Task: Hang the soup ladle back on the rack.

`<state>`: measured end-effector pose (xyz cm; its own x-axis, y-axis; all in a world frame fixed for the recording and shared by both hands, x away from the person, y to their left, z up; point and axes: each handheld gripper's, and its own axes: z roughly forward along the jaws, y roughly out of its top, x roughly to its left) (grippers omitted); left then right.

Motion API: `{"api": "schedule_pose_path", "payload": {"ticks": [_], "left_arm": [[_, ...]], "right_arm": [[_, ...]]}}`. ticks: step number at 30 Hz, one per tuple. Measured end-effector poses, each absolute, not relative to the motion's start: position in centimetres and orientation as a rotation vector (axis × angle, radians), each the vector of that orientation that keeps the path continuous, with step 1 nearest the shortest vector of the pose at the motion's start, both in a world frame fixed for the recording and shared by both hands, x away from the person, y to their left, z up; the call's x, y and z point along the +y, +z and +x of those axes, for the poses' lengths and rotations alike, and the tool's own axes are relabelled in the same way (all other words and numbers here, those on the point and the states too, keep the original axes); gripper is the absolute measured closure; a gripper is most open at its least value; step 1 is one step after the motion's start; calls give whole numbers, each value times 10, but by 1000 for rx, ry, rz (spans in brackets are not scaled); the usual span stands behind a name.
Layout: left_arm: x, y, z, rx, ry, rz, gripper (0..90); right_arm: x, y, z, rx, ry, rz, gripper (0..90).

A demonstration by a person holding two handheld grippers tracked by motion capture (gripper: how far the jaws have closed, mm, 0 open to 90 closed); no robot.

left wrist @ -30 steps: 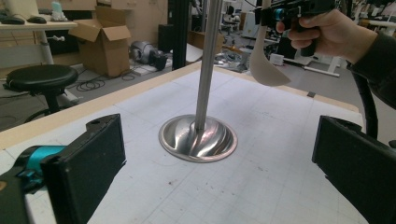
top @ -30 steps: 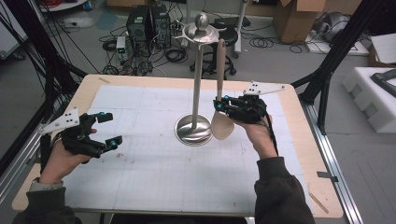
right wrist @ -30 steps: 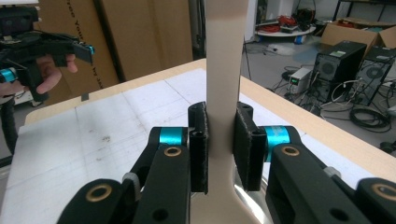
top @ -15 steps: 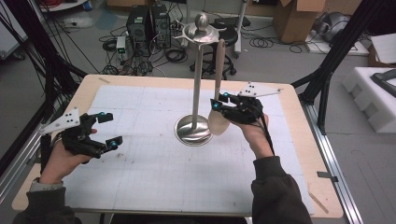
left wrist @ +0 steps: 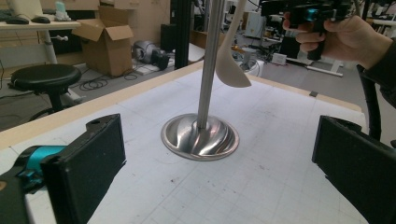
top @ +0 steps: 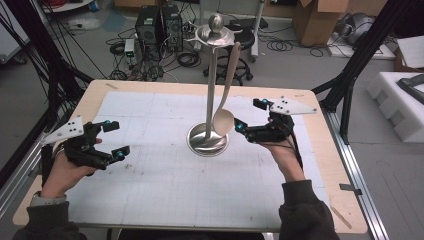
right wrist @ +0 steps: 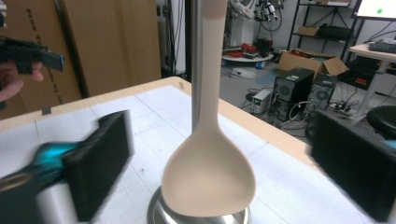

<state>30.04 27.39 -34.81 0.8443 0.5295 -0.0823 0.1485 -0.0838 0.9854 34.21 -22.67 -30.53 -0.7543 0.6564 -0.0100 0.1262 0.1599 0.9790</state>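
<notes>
spoon: beige ladle-type spoon [top: 224, 116] hangs from the top disc of the stand, bowl down beside the pole, just above the base. In the right gripper view the bowl [right wrist: 208, 175] sits between the jaws, neither pad touching it; handle top cut off by the frame edge.
stand: steel utensil stand [top: 210, 85], round base near the table centre; its top is out of frame in both gripper views, and the spoon bowl covers part of the base in the right gripper view.
right gripper: right gripper [top: 248, 117] just right of the spoon bowl, jaws spread wide, just been opening, spoon between them but free. Jaws motion-blurred in the right gripper view. In the left gripper view it is cut off at the top edge [left wrist: 308, 11].
left gripper: left gripper [top: 116, 138] at the table's left side, well apart from the stand, jaws wide, nothing between them; both pads partly cut off by the frame in the left gripper view.
table: white gridded mat on a wooden table [top: 100, 95]; near edge hidden by the person's sleeves.
hook detail: how the handle catches on the disc is too small to make out.
</notes>
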Motion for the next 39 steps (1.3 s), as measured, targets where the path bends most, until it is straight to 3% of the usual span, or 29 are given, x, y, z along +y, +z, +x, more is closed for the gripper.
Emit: {"api": "schedule_pose_path", "payload": {"ticks": [21, 39], "left_arm": [[281, -352, 299, 559, 364, 1615, 30], [281, -359, 303, 581, 368, 1627, 30]], "right_arm": [[-270, -340, 312, 2047, 1579, 785, 1], [-332, -369, 288, 1978, 1666, 867, 1]]}}
